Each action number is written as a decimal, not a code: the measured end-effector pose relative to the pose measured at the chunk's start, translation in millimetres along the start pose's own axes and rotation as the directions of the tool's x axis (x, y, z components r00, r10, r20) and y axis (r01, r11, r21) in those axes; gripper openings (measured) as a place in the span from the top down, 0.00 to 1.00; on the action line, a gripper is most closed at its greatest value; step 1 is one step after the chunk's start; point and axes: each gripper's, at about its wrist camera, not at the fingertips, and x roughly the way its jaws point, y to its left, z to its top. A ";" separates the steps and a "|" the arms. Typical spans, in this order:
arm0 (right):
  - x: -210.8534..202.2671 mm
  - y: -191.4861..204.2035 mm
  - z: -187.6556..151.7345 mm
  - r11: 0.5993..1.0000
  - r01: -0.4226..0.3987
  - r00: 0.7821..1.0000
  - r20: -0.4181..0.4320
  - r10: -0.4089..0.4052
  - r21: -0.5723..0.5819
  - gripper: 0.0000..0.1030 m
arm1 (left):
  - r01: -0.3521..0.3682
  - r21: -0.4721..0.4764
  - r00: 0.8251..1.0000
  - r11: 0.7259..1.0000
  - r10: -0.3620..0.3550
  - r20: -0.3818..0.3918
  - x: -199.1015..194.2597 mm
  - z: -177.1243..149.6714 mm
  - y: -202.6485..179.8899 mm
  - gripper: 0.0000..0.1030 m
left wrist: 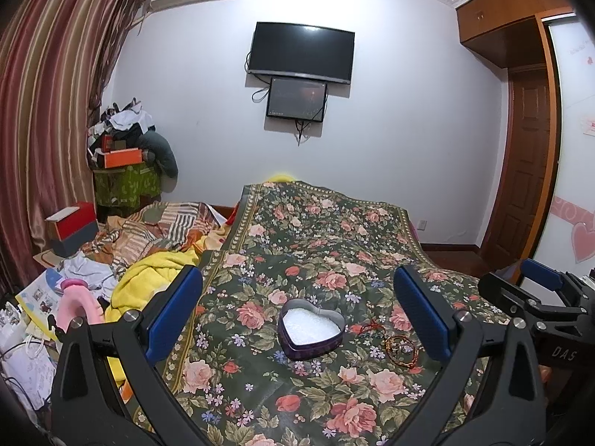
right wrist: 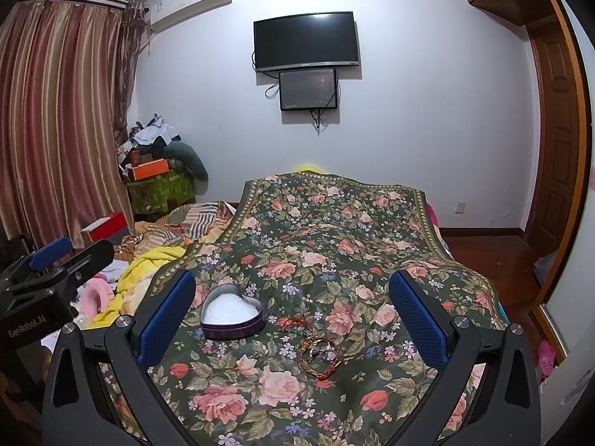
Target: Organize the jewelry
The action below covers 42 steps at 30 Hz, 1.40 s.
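Blue-padded claws (left wrist: 297, 319) (right wrist: 293, 319) wide apart, empty

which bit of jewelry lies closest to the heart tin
The red cord, right beside the heart tin; the bracelets lie farther off, nearer the camera.

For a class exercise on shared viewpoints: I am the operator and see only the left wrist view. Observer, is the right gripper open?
Observer: Yes. The right gripper is wide open and holds nothing.
Operator: Where is the jewelry relative to it?
Observer: The bracelet pile lies on the floral cloth between its fingers, untouched. The heart tin sits toward its left finger.
Operator: Is anything on the floor to the right of the bed?
Observer: A pink shoe.
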 end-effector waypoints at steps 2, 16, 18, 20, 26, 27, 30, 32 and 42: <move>6.5 -4.3 -1.8 1.000 0.010 1.000 -0.014 -0.010 0.003 0.00 | -0.003 -0.006 1.000 1.000 0.003 -0.018 6.2 -1.1 2.7 0.00; 51.2 -26.6 -32.8 0.999 0.045 0.984 -0.172 -0.048 -0.020 0.00 | -0.002 -0.010 0.977 1.000 -0.001 -0.213 70.4 -29.4 16.6 0.00; 57.8 -28.3 -38.5 0.999 0.043 0.979 -0.199 -0.049 -0.031 0.00 | 0.001 0.001 0.971 1.000 0.000 -0.237 78.4 -35.4 16.2 0.01; 65.4 -30.6 -44.9 0.998 0.035 0.971 -0.236 -0.044 -0.045 0.00 | 0.013 0.016 0.965 1.000 -0.008 -0.263 86.2 -41.0 14.3 0.04; 81.4 -38.5 -57.8 0.999 0.004 0.950 -0.313 -0.015 -0.034 0.02 | 0.078 0.051 0.928 0.996 -0.054 -0.369 112.7 -59.6 3.2 0.10; 83.6 -40.0 -59.3 0.999 -0.002 0.946 -0.324 -0.009 -0.032 0.03 | 0.090 0.052 0.920 0.995 -0.063 -0.386 116.4 -62.7 1.4 0.11; 91.2 -43.1 -63.3 0.999 -0.024 0.933 -0.360 0.013 -0.026 0.09 | 0.120 0.050 0.900 0.992 -0.087 -0.427 127.9 -71.4 -5.1 0.17; 95.9 -44.7 -65.7 0.999 -0.042 0.921 -0.387 0.031 -0.019 0.16 | 0.151 0.052 0.881 0.987 -0.111 -0.461 135.9 -78.3 -11.1 0.23; 115.7 -49.6 -77.9 0.993 -0.117 0.863 -0.491 0.116 0.029 0.37 | 0.290 0.069 0.800 0.954 -0.203 -0.564 155.8 -97.4 -43.1 0.39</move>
